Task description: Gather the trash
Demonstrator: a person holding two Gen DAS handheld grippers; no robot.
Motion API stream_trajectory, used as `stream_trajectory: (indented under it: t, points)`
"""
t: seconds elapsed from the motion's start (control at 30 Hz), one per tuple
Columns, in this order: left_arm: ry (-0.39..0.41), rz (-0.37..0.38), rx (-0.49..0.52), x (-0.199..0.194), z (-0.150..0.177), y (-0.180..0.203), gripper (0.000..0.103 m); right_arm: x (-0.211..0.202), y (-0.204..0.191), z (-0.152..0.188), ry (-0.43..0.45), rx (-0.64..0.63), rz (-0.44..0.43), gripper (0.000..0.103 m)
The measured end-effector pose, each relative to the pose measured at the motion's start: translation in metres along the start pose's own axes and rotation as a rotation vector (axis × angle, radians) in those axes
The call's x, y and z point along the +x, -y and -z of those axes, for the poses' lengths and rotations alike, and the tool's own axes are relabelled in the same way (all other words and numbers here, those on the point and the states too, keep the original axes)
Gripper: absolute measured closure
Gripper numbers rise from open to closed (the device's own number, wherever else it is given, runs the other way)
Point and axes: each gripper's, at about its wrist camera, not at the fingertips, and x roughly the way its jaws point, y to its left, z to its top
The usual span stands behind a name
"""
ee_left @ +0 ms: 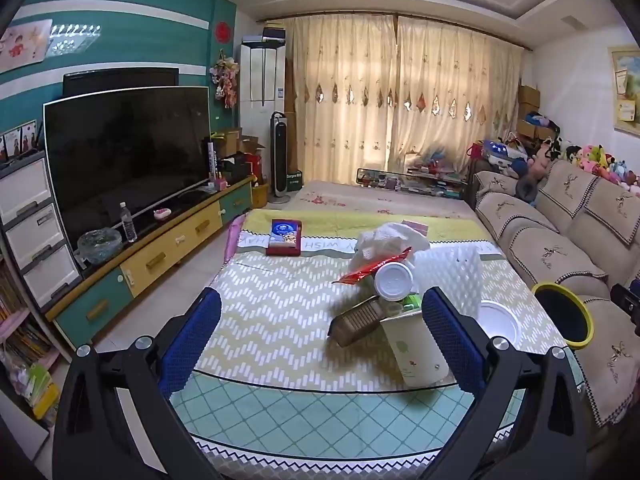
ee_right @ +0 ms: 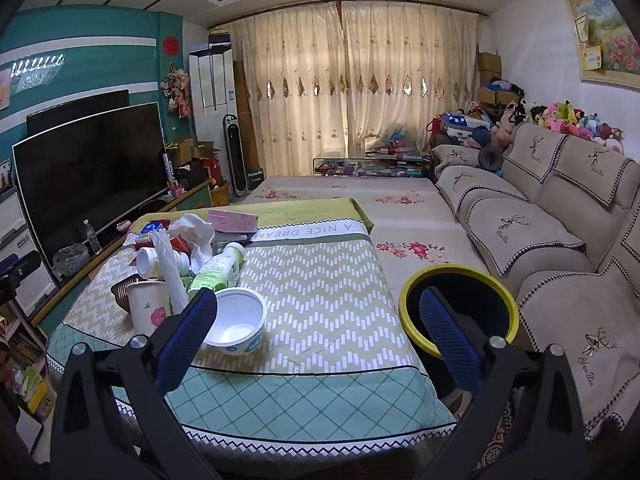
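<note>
**Plainly, nothing collected yet**

Both tools stood with their jaws wide apart and empty. The left tool (ee_left: 320, 336) hung over the near edge of the surface (ee_left: 280, 304), aimed at the heap of trash; the right tool (ee_right: 318, 338) hung over the surface's right part, between the white bowl (ee_right: 236, 324) and the bin (ee_right: 460, 308).

All the trash seen lay on the surface. In the heap were a paper cup (ee_left: 416, 344) lying on its side, a brown wrapper (ee_left: 356, 320) just beside it, a white lid (ee_left: 394, 280) above those, a red wrapper (ee_left: 376, 268) and a crumpled tissue (ee_left: 388, 240) behind. The right view also showed a green-and-white bottle (ee_right: 220, 266) lying on its side in the heap. The bowl sat a little apart from the heap, on the side toward the bin. A red-and-blue box (ee_left: 285, 237) lay farther off by itself; whether it counted as trash could not be told.

The bin, black with a yellow rim, stood off the surface's right edge, by the sofa (ee_right: 560, 240). Its inside looked dark, and no item showed in the part that could be seen.

So the work seemed at its very start: no piece grasped, every piece left to lift and drop in the bin. The bowl looked the nearest pick for the right tool, the cup for the left.
</note>
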Motion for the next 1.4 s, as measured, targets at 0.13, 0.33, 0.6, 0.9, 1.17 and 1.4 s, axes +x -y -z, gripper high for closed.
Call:
stream_trajectory:
  t: [0.13,0.33,0.6,0.9,1.17,1.4]
  points:
    - [0.017,-0.002,-0.014,-0.0031,-0.0029,-0.0002,0.004,0.0015,0.0001,-0.0001,-0.006,0.002,-0.001,0.006]
    - [0.017,-0.007,-0.004,-0.0060,-0.0036,-0.0011,0.004,0.0029,-0.0002,0.0008,-0.012,0.002,-0.001,0.006]
    - [0.011,-0.006,-0.006,-0.0041,-0.0032,-0.0007,0.004,0.0041,0.0017,0.0003,-0.016,0.007,-0.004,0.006]
    - [0.007,0.004,-0.004,-0.0059,-0.0010,0.0053,0.004,0.0048,0.0022,0.0003,-0.019,0.010,-0.003,0.006]
    - [0.007,0.004,-0.006,-0.0075,-0.0013,0.0044,0.004,0.0069,0.0020,0.0032,-0.021,0.012,-0.005,0.006]
    - [0.004,0.005,-0.007,-0.0076,-0.0005,0.0031,0.004,0.0077,0.0025,0.0051,-0.024,0.014,-0.004,0.006]
